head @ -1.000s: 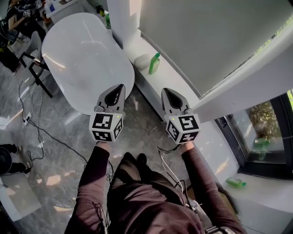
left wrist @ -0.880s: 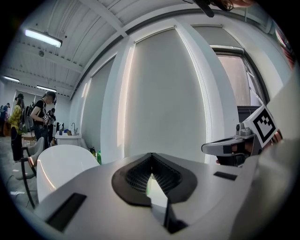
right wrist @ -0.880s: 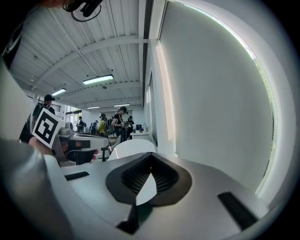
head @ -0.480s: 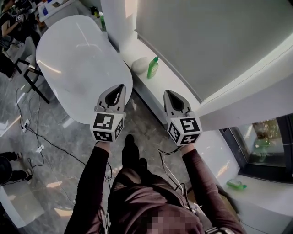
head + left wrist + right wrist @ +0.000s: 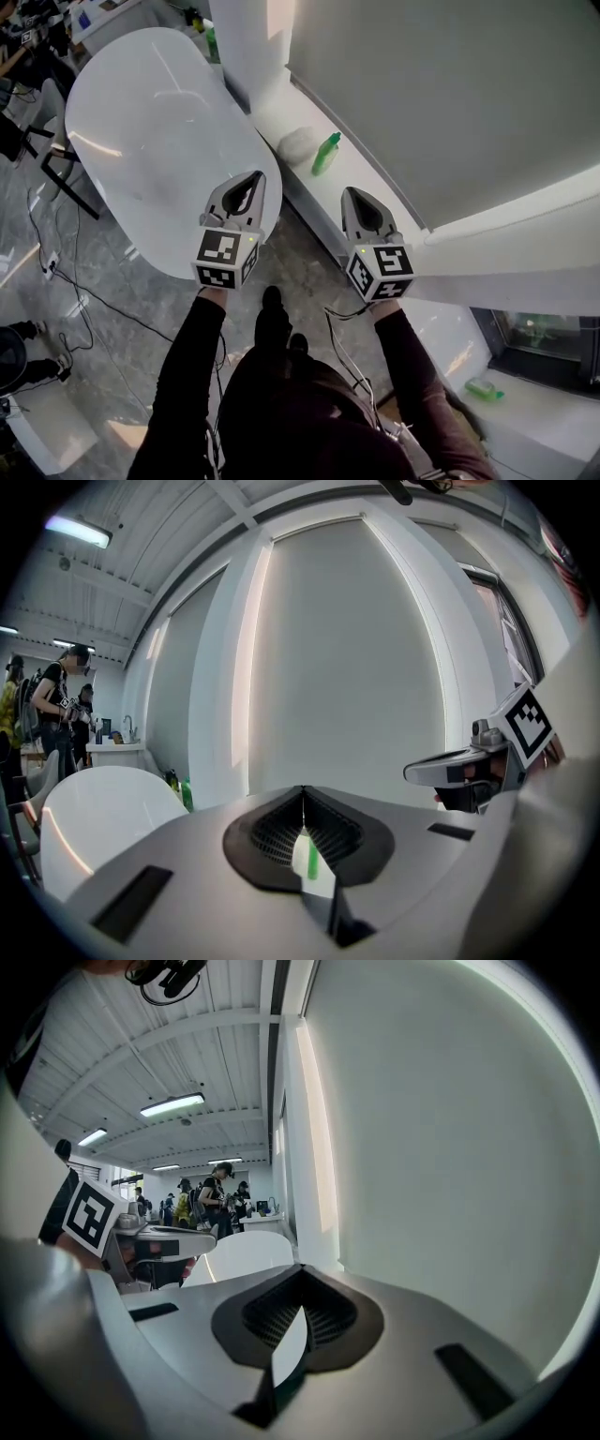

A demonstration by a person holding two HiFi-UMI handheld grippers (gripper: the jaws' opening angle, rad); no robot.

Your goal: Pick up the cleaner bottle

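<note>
Your left gripper [image 5: 255,178] and right gripper [image 5: 352,192] hold nothing; the bottle [image 5: 325,154] is on the ledge [image 5: 289,111].
Both grippers have their jaws pressed together, pointing forward side by side. The green bottle lies ahead between them, well apart from both, just beside a white lump [image 5: 298,143]. The table [image 5: 141,122] stands left of the ledge.

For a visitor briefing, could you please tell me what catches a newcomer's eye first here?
The left gripper and right gripper, each bearing a black-and-white marker cube, fill the middle of the head view, fingers together. Beyond them the green cleaner bottle stands on the white ledge, right of a white oval table.
</note>
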